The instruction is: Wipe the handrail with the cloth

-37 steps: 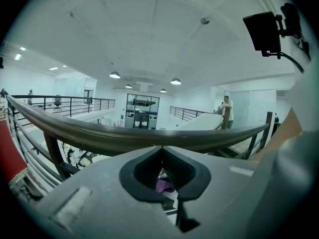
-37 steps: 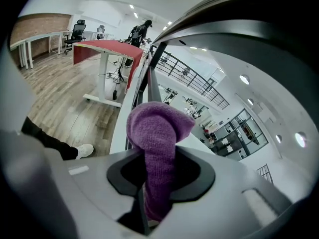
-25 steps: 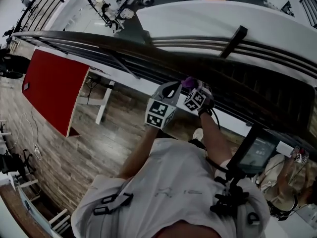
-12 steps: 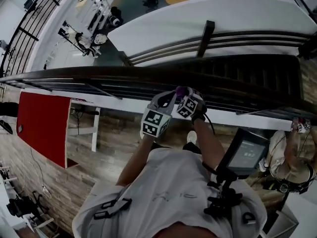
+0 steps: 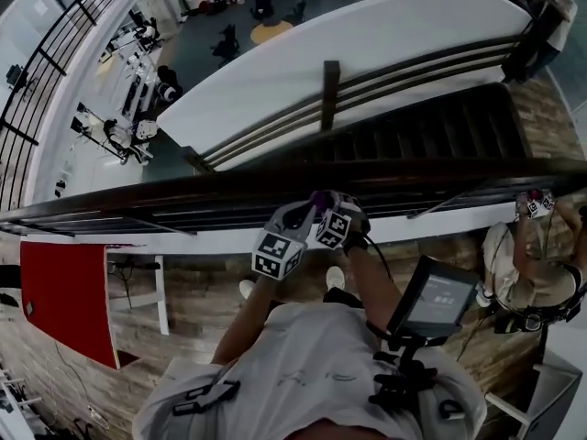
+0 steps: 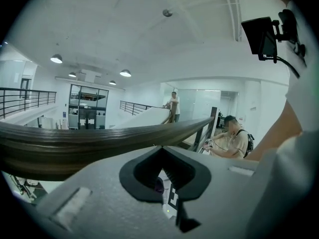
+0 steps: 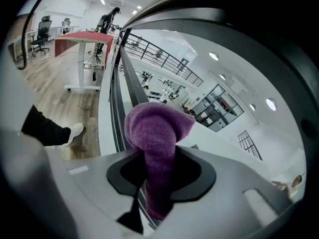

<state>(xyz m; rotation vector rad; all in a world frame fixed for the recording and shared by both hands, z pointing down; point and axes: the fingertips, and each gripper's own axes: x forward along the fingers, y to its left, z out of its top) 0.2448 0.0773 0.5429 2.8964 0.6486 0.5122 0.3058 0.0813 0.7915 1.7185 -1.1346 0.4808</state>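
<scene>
A dark wooden handrail (image 5: 183, 195) runs across the head view. The purple cloth (image 5: 317, 196) rests on its near side, and my right gripper (image 5: 323, 202) is shut on it. In the right gripper view the cloth (image 7: 157, 133) bulges up out of the jaws of the right gripper (image 7: 149, 193), with the railing bars (image 7: 122, 83) behind it. My left gripper (image 5: 303, 213) sits close beside it on the left, just under the rail. In the left gripper view the left gripper (image 6: 162, 176) stands shut with nothing in it, and the handrail (image 6: 75, 143) crosses just above.
Beyond the rail a staircase (image 5: 413, 136) drops to a lower floor. A red desk (image 5: 69, 301) stands at the left on the wood floor. A person sits at the right (image 5: 527, 273) and another stands by the stair top (image 5: 550, 7). A chest-mounted screen (image 5: 436, 296) juts out below my right arm.
Both grippers and the cloth have slid together along the handrail toward the staircase side. The red desk has dropped back to the left in view. The grip on the cloth looks unchanged.
</scene>
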